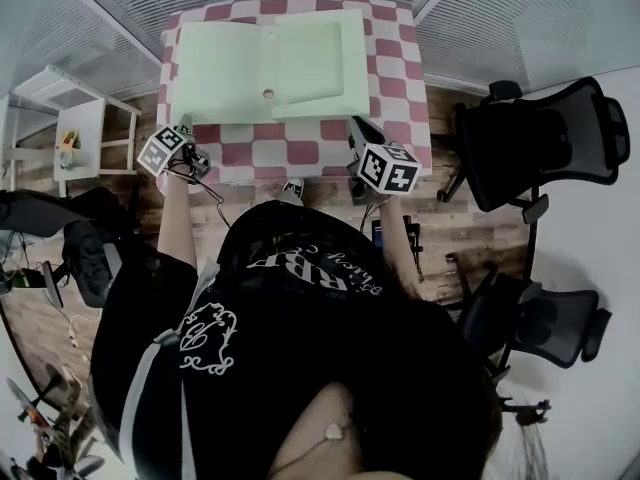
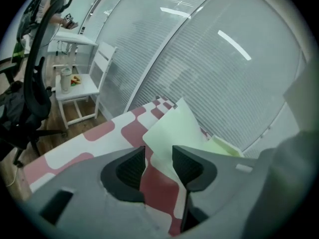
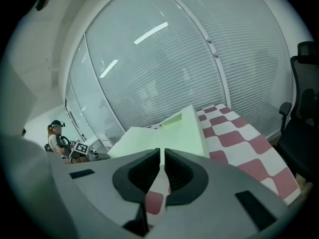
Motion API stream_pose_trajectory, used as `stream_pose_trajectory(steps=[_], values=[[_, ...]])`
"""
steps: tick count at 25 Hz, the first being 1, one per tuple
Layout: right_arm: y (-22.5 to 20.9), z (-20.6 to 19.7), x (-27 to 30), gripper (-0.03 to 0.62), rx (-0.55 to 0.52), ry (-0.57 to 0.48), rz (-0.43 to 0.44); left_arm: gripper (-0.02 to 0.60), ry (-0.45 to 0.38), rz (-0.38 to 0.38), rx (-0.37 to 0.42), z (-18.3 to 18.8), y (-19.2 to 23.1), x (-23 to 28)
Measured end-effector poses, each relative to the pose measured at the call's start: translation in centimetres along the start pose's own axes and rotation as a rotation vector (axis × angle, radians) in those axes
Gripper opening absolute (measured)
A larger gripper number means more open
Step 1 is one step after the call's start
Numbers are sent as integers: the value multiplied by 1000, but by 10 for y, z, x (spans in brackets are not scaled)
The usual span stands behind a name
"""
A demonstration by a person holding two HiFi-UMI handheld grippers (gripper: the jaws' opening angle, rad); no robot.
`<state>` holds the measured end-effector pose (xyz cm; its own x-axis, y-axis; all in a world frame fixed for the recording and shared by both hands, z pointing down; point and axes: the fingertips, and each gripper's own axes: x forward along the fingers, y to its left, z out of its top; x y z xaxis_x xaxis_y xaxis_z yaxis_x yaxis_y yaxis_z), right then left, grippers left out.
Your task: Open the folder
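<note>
While the folder (image 1: 270, 68) lies open on the surface (image 1: 400, 98), the left gripper (image 2: 158, 156) near its corner gapes empty; the right gripper (image 3: 162, 153) is closed.

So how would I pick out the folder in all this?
Find the table covered in red and white checks. The folder lies spread open across the middle of it. It is the only plain pale-green thing on those checks, with a small round button near its front edge.

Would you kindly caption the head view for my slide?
Pale green folder lies open on the red-checked table; left gripper and right gripper at its near edge.
</note>
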<state>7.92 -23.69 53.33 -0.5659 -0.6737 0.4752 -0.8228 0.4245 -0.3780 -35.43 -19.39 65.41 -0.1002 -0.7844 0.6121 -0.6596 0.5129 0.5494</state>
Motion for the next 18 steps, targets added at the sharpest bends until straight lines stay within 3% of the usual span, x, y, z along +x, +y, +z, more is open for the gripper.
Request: stream_pose_trajectory(steps=[3,10,13,18], values=[[12,-5,-14,12,-12,-5,24,169,-39,-92,23,9,-23,-17],[36,-16,-50,12,-42,-35,56,178,-123,-367,-106,12,-92,-75],[45,-20,-73,12,-44,-62,68,178,-118,-459,-61,-4,-126,-106],[66,-35,-112,12,-44,-101,94,176,-76,-564,88,-55,-163,-166]])
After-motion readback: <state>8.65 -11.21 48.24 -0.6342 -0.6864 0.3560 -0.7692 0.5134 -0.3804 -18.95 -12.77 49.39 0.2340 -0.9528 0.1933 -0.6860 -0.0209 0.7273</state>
